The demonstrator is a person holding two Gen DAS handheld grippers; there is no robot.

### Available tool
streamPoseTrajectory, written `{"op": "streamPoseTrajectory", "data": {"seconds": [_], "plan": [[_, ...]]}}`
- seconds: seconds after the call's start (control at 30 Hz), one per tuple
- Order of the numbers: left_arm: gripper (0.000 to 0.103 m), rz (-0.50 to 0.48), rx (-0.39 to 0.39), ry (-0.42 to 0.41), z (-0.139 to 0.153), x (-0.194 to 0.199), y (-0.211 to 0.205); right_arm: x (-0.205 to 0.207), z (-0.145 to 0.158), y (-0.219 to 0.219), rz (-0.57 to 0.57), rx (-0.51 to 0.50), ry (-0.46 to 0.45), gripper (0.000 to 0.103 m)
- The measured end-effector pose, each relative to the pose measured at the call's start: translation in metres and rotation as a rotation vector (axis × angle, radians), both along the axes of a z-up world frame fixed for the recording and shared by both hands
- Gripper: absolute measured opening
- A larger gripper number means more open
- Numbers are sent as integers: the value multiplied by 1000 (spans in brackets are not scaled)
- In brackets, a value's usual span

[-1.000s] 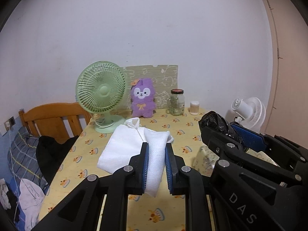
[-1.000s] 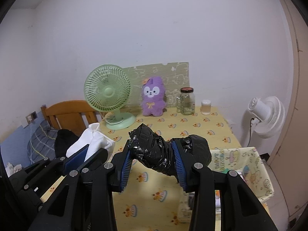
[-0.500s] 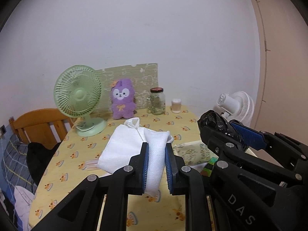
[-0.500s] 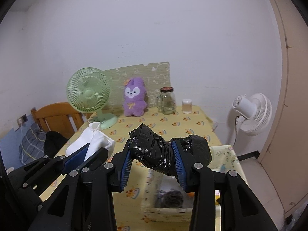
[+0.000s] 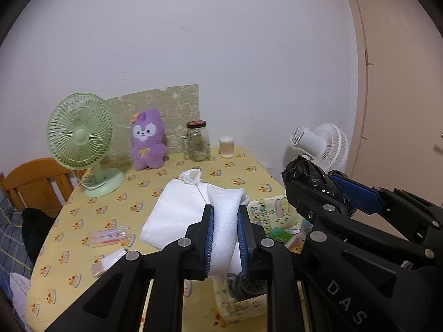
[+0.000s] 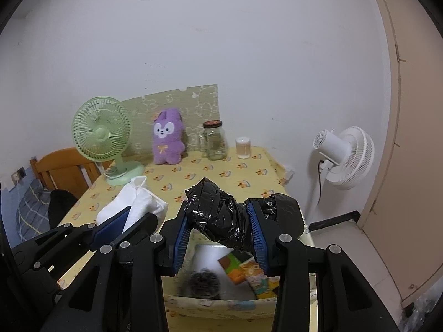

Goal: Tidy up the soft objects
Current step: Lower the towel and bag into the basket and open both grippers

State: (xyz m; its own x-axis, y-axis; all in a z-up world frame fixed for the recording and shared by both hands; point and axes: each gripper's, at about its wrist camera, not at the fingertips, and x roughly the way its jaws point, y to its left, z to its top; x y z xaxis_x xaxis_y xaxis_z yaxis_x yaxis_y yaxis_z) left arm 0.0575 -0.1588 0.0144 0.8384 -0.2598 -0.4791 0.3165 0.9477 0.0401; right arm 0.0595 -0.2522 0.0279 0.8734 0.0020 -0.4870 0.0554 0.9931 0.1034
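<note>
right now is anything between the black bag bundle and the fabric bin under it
Nothing visible blocks it. The black bag bundle, pinched in the right gripper, hangs over the open top of the fabric bin. Below it the bin already holds a dark scrubber-like item and colourful packets, with white space between them.

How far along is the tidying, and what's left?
Done: the fabric bin already holds some items. In hand: left gripper grips the white cloth, right gripper grips the black bag, both above the bin. Left: dropping both in. The purple plush stands on the table.
</note>
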Motion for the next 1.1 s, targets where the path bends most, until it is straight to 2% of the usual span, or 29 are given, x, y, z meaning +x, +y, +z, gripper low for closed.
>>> {"op": "streamPoseTrajectory", "data": {"seconds": [0.83,0.93,1.0,1.03,1.1], "plan": [[15,-162,7,150,-47,36,-58,22,-49,-57,-88,41,122,44],[21,-174,2,175,-51,39,-61,25,-53,-59,-95,38,135,44],[30,-182,-1,185,-52,40,-61,27,-55,-59,-95,35,137,44],[40,-184,0,187,-52,40,-62,28,-55,-59,-95,35,137,44],[44,-179,7,187,-52,41,-62,30,-56,-60,-92,38,140,44]]}}
